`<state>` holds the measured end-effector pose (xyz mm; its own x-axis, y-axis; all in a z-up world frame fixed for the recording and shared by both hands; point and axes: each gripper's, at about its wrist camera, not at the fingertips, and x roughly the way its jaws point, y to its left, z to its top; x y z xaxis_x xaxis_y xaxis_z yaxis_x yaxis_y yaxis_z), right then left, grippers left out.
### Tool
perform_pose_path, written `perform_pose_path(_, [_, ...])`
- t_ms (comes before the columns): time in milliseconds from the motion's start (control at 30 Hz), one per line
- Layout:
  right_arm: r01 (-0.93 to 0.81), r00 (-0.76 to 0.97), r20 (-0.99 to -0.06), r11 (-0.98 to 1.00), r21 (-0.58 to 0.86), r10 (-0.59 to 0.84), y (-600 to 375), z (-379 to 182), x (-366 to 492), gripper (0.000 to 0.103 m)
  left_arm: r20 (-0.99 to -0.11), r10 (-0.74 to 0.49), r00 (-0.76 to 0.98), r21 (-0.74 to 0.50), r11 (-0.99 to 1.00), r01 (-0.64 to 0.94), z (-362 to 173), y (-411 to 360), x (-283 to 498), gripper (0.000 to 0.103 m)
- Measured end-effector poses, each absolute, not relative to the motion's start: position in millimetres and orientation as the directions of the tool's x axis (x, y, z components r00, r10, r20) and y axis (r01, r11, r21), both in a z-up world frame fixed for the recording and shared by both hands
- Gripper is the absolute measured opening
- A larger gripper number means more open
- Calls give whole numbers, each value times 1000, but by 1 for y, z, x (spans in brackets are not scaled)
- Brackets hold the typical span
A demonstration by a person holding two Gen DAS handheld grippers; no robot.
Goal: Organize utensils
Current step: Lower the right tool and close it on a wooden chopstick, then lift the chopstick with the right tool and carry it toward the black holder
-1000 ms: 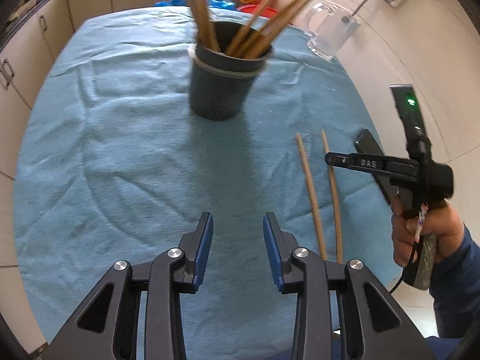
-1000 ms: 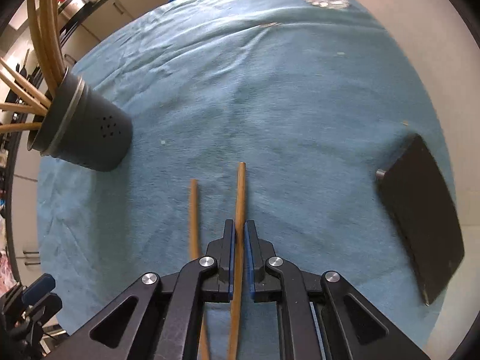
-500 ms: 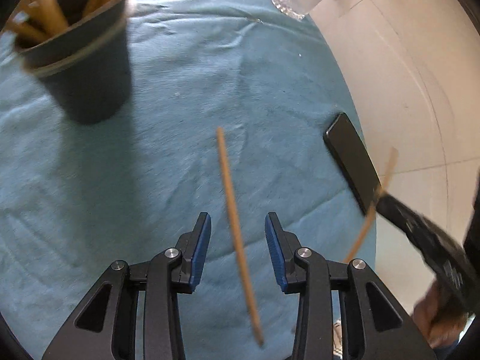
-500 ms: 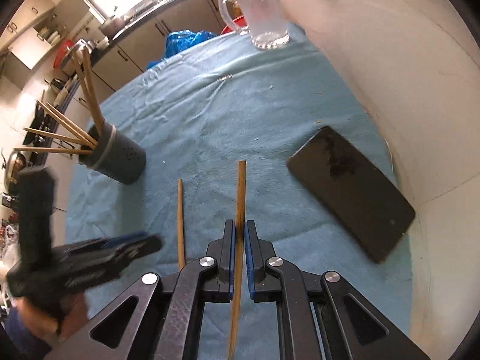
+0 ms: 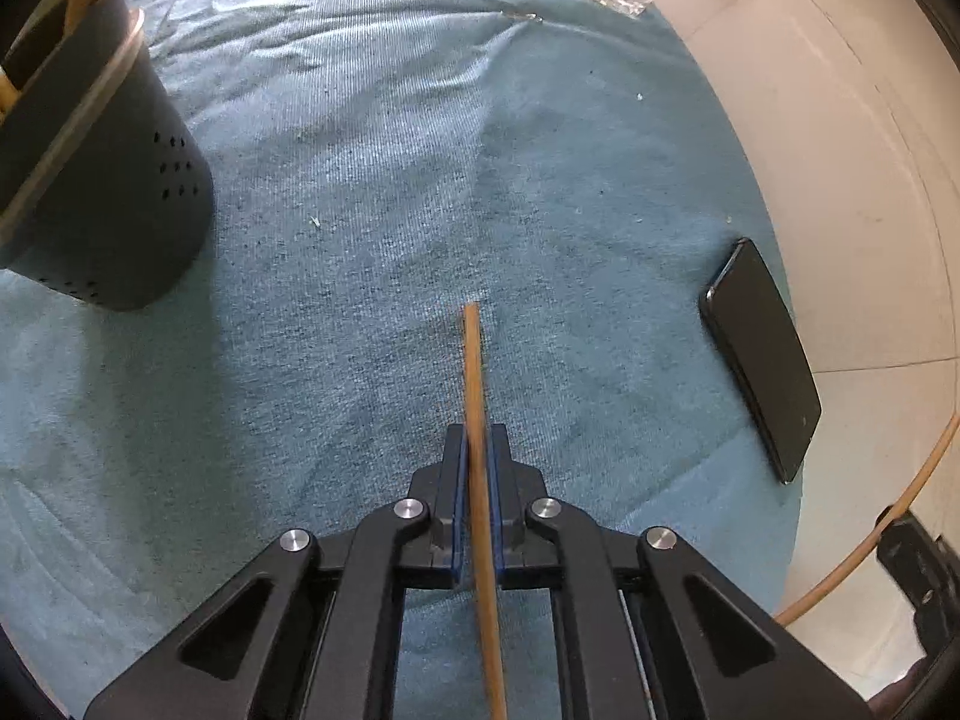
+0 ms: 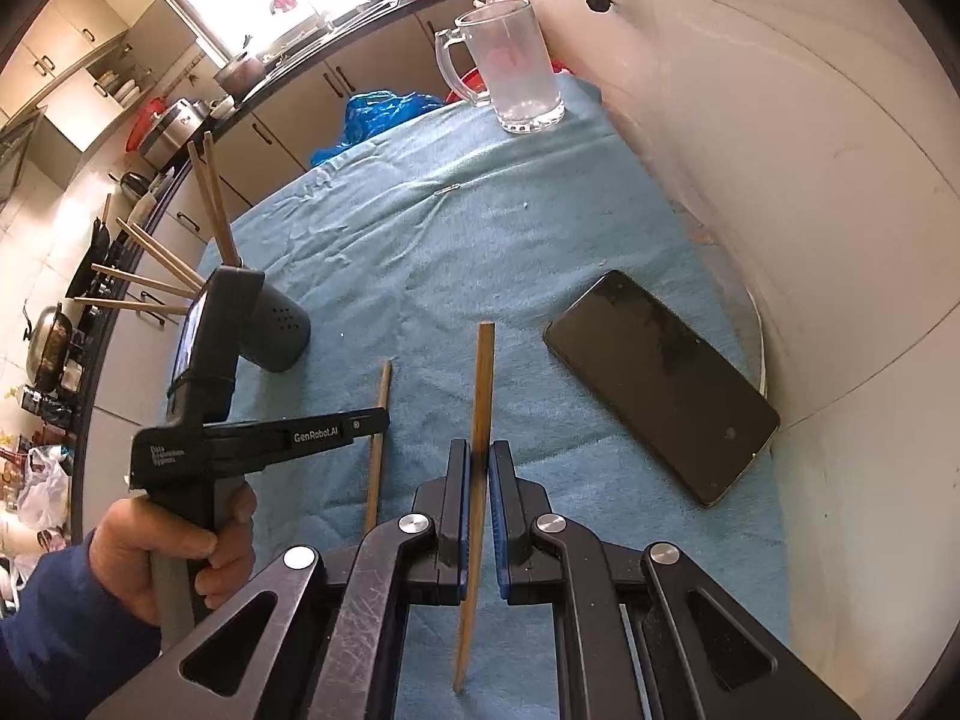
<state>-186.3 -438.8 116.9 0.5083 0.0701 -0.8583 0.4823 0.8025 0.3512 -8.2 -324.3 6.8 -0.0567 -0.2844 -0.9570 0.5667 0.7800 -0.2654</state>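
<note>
A wooden chopstick [image 5: 474,360] lies on the blue cloth [image 5: 390,150]. My left gripper [image 5: 477,437] points steeply down over it, its jaws closing with the pads against the stick's sides. In the right wrist view the left gripper [image 6: 384,418] sits over that same chopstick [image 6: 379,414]. My right gripper [image 6: 478,451] is shut on a second chopstick [image 6: 483,372], held in the air above the cloth. That stick also shows as a curved line [image 5: 864,546] at the right edge of the left wrist view. The dark perforated holder [image 6: 279,330] [image 5: 108,210] stands at the left with several chopsticks in it.
A black phone [image 6: 660,384] [image 5: 762,354] lies on the cloth near the white wall on the right. A glass mug [image 6: 510,72] stands at the far end. A hand in a blue sleeve [image 6: 168,546] holds the left gripper. Kitchen cabinets run behind.
My left gripper swung from the holder to the lying chopstick, came down and closed on it. My right gripper rose with its chopstick, and the view tilted up toward the mug.
</note>
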Motion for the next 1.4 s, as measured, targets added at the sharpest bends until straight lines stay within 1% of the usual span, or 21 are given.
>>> perform_pose_path(100, [474,517,-852,804,360,77,-439,119,-184,7,-945,-327,-18,-274,761,587,20,-317,-17,6])
perform_pose_path(333, [425,572,-816,820,384,86,-432,136,-174,7,-878,-457,143,-275,725,632,92,-276,-40,5])
perform_pose_path(533, [365,631,-770,840,402,94,-417,157,-166,6,-830,-505,238,-268,734,624,134,-240,-45,5])
perform_pose_path(867, [315,679,-728,856,410,98,-401,176,-150,6,-804,-511,305,-265,766,586,162,-201,-34,5])
perform_pose_path(1400, [288,725,-685,871,399,74,-392,204,-143,6,-766,-540,350,-265,760,593,193,-181,-28,5])
